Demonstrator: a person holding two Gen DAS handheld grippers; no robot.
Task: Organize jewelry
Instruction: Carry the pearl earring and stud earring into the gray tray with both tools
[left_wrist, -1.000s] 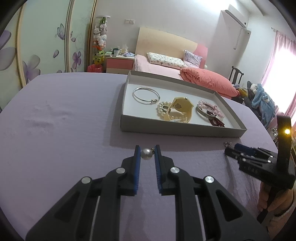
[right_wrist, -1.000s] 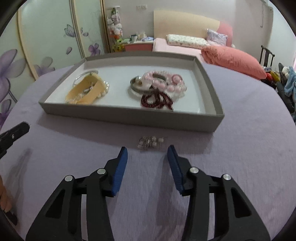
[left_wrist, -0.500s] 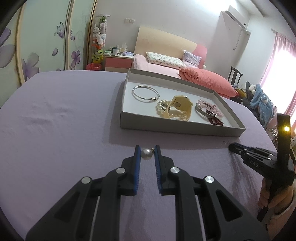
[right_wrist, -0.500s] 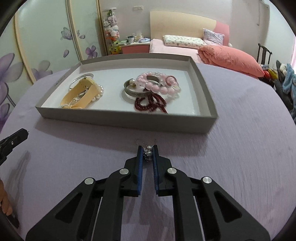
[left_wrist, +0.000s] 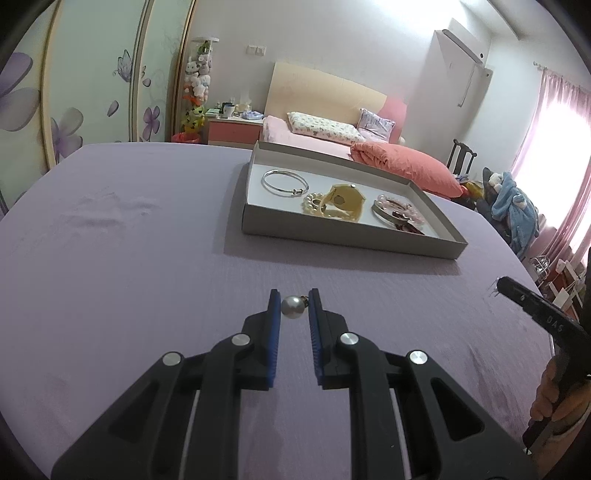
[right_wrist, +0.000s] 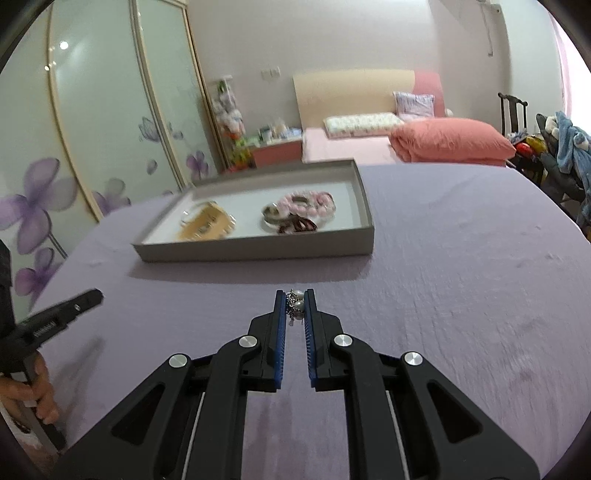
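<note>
Near the tray (left_wrist: 351, 236), my left gripper (left_wrist: 294, 306) pinches a pearl (left_wrist: 293, 306); my right gripper (right_wrist: 294, 306) pinches an earring (right_wrist: 295, 304). Both seem light, slippery, fragile, so I grip gently across the beads.

Left gripper (left_wrist: 293, 306) pinched narrow, right gripper (right_wrist: 294, 306) pinched narrow, both level

both wrist views low, facing tray (left_wrist: 347, 232)
</note>
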